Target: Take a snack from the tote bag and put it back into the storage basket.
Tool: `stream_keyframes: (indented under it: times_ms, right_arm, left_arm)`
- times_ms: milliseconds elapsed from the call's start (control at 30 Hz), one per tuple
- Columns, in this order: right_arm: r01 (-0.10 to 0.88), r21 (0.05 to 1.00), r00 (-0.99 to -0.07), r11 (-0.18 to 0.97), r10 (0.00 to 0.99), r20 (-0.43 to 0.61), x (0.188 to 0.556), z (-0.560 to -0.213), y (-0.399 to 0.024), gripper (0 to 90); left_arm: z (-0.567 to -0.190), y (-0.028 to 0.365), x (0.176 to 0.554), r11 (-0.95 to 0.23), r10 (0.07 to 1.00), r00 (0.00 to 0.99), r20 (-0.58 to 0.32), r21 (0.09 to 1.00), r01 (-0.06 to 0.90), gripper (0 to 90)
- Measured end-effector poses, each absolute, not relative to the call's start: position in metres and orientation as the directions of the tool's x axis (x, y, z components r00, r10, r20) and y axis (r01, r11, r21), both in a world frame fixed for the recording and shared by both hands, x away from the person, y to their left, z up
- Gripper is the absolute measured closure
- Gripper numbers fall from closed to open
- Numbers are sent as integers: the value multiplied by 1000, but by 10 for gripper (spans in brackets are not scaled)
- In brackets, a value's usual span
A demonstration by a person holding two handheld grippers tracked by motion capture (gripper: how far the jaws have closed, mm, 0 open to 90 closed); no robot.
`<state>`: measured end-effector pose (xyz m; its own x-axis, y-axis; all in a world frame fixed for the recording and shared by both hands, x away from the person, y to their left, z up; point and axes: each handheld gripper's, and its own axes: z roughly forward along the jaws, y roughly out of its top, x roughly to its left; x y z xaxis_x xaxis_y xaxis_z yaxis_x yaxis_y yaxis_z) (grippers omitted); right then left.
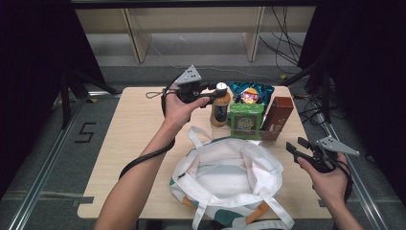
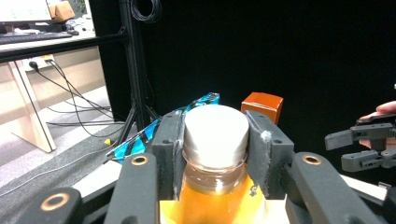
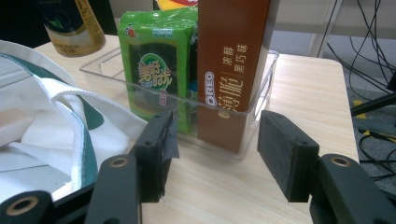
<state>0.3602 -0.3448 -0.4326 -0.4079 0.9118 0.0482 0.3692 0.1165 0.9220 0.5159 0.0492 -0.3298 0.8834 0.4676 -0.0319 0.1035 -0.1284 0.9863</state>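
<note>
Left gripper view: left gripper (image 2: 215,144) apparently clamps bottle (image 2: 215,196) cap.

Both forearms are bare, no sleeves. Each hand carries a black gripper, left gripper (image 1: 213,93) and right gripper (image 1: 298,147), topped by a grey three-cornered plate. Brass-coloured rivets mark the black fingers (image 3: 286,156), and a black cable trails from the upper-left one.

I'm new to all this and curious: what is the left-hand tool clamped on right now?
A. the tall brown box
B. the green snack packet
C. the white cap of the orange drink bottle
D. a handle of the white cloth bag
C: in the left gripper view, the left gripper has its jaws pressed on both sides of the white cap of the orange drink bottle.
</note>
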Motion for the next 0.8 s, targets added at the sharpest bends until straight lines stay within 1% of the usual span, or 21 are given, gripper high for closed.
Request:
stream_keyframes:
  times_ms: [33,67,100,167,267,333,400,500,600,633,667,700,733,800]
  right_arm:
    - [369,922,-408,116,912,48,360,-433,-345,467]
    - [378,923,-379,69,921,86,360,-432,-341,467]
    - [386,917,-394,99,917,67,360,-431,-344,467]
    - [380,918,-404,115,913,53,361,-431,-345,467]
    - [392,913,-408,110,911,66,359,-431,-344,467]
    - [367,923,-407,115,912,48,360,-433,-345,467]
    - [376,921,-399,101,915,63,360,-432,-344,467]
    - [384,917,-403,111,914,58,360,-431,-345,467]
    - [389,918,-381,79,921,83,361,-431,-343,467]
    - [384,918,-398,99,915,68,360,-431,-344,467]
    - [388,918,-382,79,921,82,360,-431,-343,467]
    - [379,922,-372,79,925,74,361,-431,-343,467]
    - [362,924,-414,122,909,42,361,-432,-346,467]
    - [371,924,-385,93,921,61,360,-432,-344,467]
  left_arm:
    - [-330,49,516,-126,469,883,-34,986,105,590]
    - [-330,49,517,-124,469,883,-37,987,107,590]
    - [-331,49,517,-123,470,882,-38,986,108,590]
    - [-331,49,517,-130,472,881,-33,986,106,590]
    - [-332,49,519,-129,471,881,-36,986,110,590]
    - [-332,49,519,-131,471,881,-35,985,109,590]
    - [-333,48,520,-136,472,881,-32,985,109,590]
    - [-334,48,521,-141,474,880,-31,984,110,590]
    - [-335,48,522,-145,478,878,-28,983,111,590]
    - [-336,48,522,-144,479,877,-30,983,111,590]
    - [-336,48,523,-144,479,877,-32,983,114,590]
    - [-336,48,523,-143,479,877,-33,983,116,590]
    - [-336,48,523,-143,479,877,-33,983,116,590]
    - [-338,48,523,-138,480,877,-38,983,118,590]
